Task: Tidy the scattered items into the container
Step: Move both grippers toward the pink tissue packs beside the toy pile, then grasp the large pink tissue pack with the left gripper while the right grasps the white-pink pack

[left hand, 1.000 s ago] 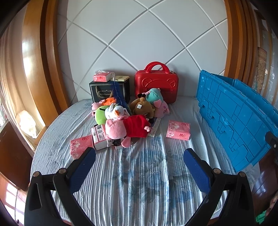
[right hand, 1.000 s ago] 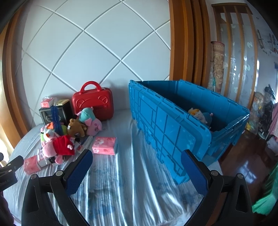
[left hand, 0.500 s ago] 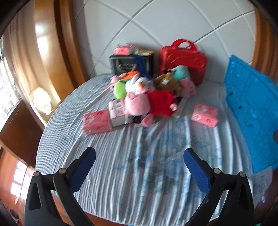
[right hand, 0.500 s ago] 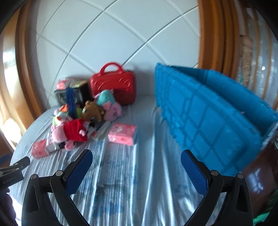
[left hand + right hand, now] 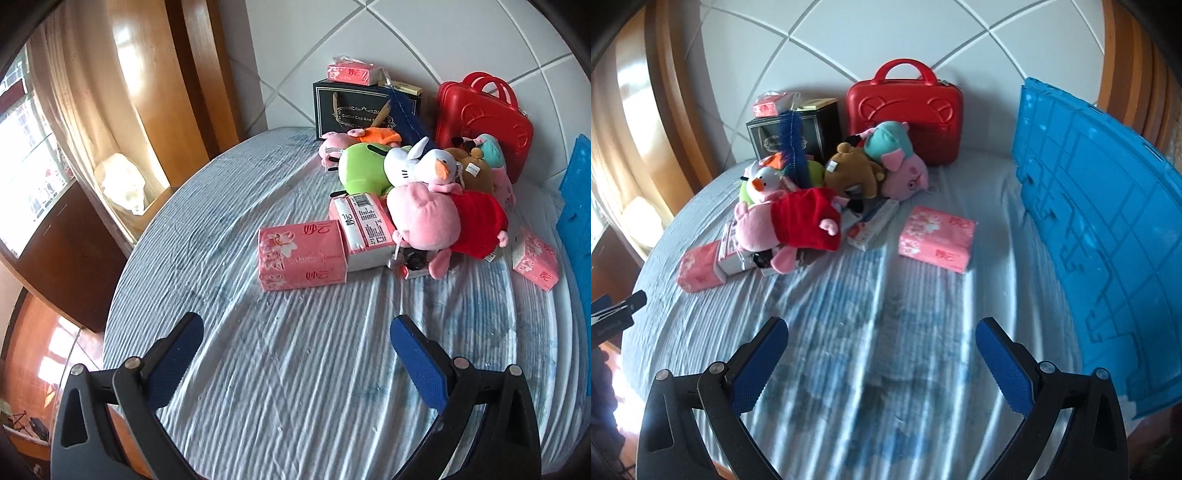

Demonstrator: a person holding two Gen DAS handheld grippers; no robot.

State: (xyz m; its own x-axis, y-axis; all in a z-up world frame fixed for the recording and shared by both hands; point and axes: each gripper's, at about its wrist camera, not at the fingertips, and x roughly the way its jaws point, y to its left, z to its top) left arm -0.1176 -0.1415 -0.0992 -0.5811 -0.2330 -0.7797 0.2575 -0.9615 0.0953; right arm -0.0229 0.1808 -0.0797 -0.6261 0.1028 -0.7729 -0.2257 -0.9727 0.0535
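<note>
A heap of plush toys lies mid-bed, topped by a pink pig in red (image 5: 447,225) (image 5: 790,225). A pink tissue pack (image 5: 301,254) (image 5: 700,267) lies at the heap's near left, touching a white barcoded pack (image 5: 364,229). Another pink tissue pack (image 5: 936,238) (image 5: 535,258) lies alone to the right. The blue crate (image 5: 1108,236) stands at the right edge. My left gripper (image 5: 295,354) is open and empty above the sheet, short of the near pack. My right gripper (image 5: 881,354) is open and empty, short of the lone pack.
A red case (image 5: 905,110) and a black gift box (image 5: 794,134) with small boxes on it stand against the white padded headboard. Wooden frame and window are at the left (image 5: 110,129). The bed edge drops to wooden floor at the lower left (image 5: 48,350).
Both grippers have swung left and tilted down toward the bed. The toy heap and tissue packs now look closer; the crate has slid toward the right edge of both views.
</note>
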